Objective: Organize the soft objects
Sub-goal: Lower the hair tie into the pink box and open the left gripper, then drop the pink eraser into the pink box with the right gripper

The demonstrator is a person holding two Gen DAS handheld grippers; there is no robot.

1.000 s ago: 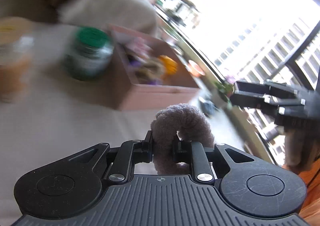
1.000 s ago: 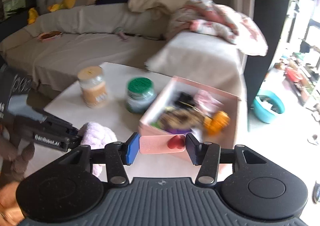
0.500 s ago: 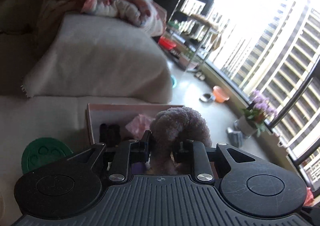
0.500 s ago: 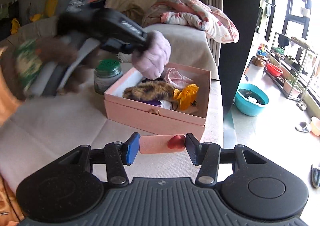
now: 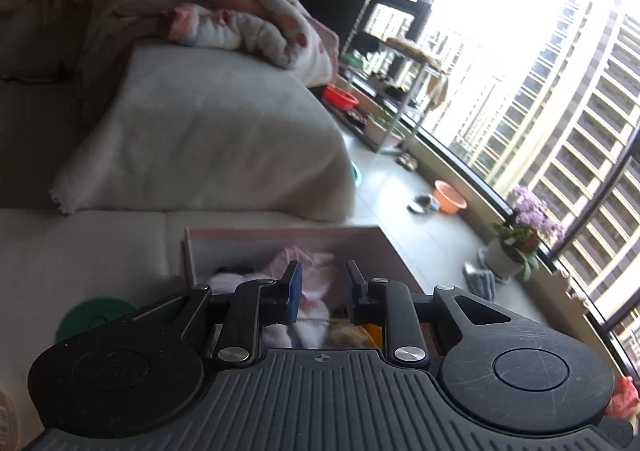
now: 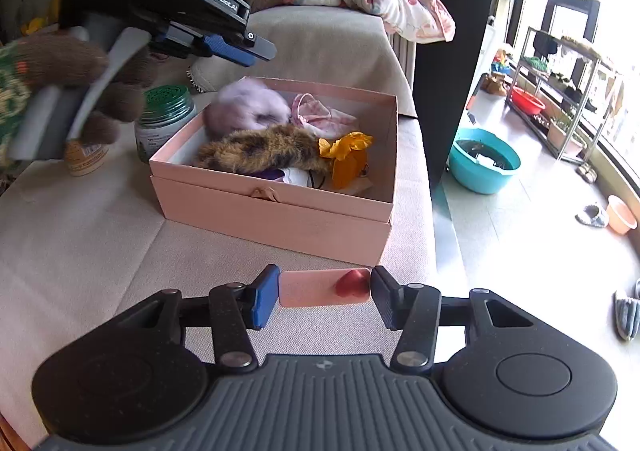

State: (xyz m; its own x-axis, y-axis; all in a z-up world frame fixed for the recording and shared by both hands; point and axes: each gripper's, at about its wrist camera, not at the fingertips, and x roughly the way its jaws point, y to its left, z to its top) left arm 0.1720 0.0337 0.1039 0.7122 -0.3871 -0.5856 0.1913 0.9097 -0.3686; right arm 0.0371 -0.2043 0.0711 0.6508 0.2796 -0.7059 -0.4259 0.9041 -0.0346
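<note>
A pink box (image 6: 280, 207) stands on the table and holds a lilac fluffy scrunchie (image 6: 246, 107), a brown furry one (image 6: 260, 149), a pink cloth (image 6: 320, 113) and a yellow one (image 6: 346, 153). My left gripper (image 5: 320, 289) is open and empty above the box (image 5: 288, 239); it also shows in the right wrist view (image 6: 240, 47), above the box's left side. My right gripper (image 6: 324, 291) hovers in front of the box, with a pink card bearing a red heart (image 6: 324, 287) held between its fingers.
A green-lidded jar (image 6: 166, 119) and a tan jar (image 6: 84, 159) stand left of the box. A covered sofa (image 6: 320, 35) with a blanket is behind. The table's right edge drops to the floor, where a teal basin (image 6: 484, 159) sits.
My left gripper carried the lilac scrunchie over the box, then opened; the scrunchie now lies in the box's back left corner. The right gripper has moved slightly closer to the box.
</note>
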